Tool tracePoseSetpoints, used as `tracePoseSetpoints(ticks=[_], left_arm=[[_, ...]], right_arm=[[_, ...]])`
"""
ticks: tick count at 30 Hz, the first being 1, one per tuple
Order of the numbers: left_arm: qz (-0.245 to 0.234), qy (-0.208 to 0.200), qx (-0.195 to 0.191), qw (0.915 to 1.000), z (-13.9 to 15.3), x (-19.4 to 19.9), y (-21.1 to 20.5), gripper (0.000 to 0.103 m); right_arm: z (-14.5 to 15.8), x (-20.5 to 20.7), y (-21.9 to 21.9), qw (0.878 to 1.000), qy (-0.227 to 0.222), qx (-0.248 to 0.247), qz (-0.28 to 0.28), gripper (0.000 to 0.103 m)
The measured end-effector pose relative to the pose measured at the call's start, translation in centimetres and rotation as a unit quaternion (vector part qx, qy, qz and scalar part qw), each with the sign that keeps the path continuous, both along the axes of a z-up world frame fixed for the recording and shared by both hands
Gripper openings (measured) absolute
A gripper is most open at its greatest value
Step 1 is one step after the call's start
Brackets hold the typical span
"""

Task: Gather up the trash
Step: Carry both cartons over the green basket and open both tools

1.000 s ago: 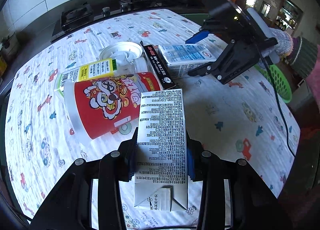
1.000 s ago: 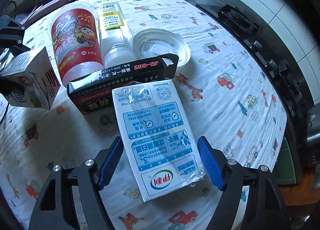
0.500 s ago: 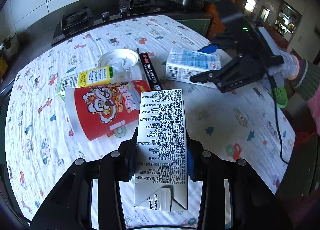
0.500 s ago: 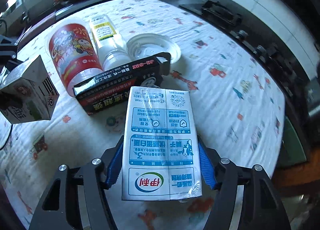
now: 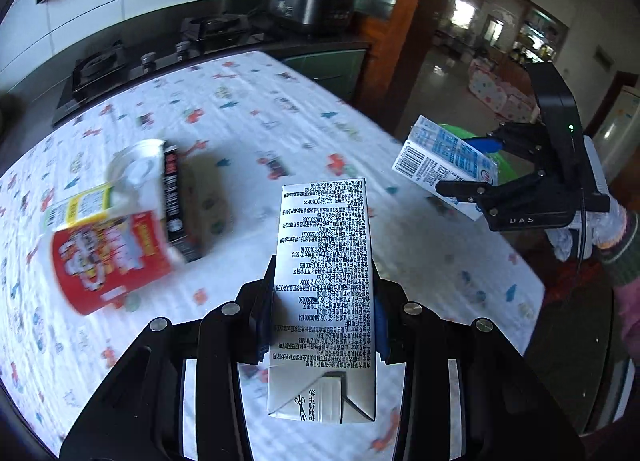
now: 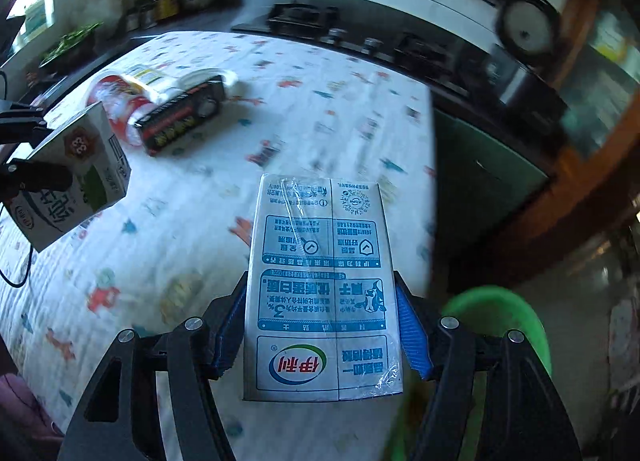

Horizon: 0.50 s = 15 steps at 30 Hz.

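Note:
My left gripper [image 5: 322, 313] is shut on a grey milk carton [image 5: 324, 285] covered in small print, held above the table; the carton also shows in the right wrist view [image 6: 72, 177]. My right gripper [image 6: 320, 325] is shut on a blue-and-white milk carton [image 6: 320, 289], held in the air by the table's right edge; it shows in the left wrist view [image 5: 444, 165]. A red paper cup [image 5: 108, 257], a white bottle with a yellow label [image 5: 80, 205], a white lid [image 5: 136, 169] and a black box [image 5: 174, 201] lie on the patterned tablecloth [image 5: 280, 133].
A green basket [image 6: 500, 325] stands on the floor just past the table's right edge, beside my right gripper. A stove [image 5: 132, 65] and counter run behind the table. A wooden post [image 5: 404, 33] stands at the back right.
Both grippers have risen with their cartons. The right one has swung off the table toward the green basket. The left view has turned right, so the cup and box sit further left.

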<state>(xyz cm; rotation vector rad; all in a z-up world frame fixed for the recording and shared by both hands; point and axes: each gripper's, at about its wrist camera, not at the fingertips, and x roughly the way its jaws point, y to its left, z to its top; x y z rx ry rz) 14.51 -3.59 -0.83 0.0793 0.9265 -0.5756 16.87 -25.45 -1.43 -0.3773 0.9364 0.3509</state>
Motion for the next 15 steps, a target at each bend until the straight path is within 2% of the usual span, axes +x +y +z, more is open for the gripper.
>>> tracePoseSetpoints(ticks=[7, 15], left_arm=[[-0.052, -0.009, -0.021, 0.9984, 0.4, 0.0, -8.1, 0.038], [-0.083, 0.005, -0.064, 0.9945, -0.9, 1.2, -15.7, 0.038]], right_arm=[[-0.1, -2.7, -7.5, 0.994, -0.023, -0.03, -0.105, 0.064], [-2.8, -3.7, -15.0, 0.976, -0.02, -0.04, -0.213, 0.064]])
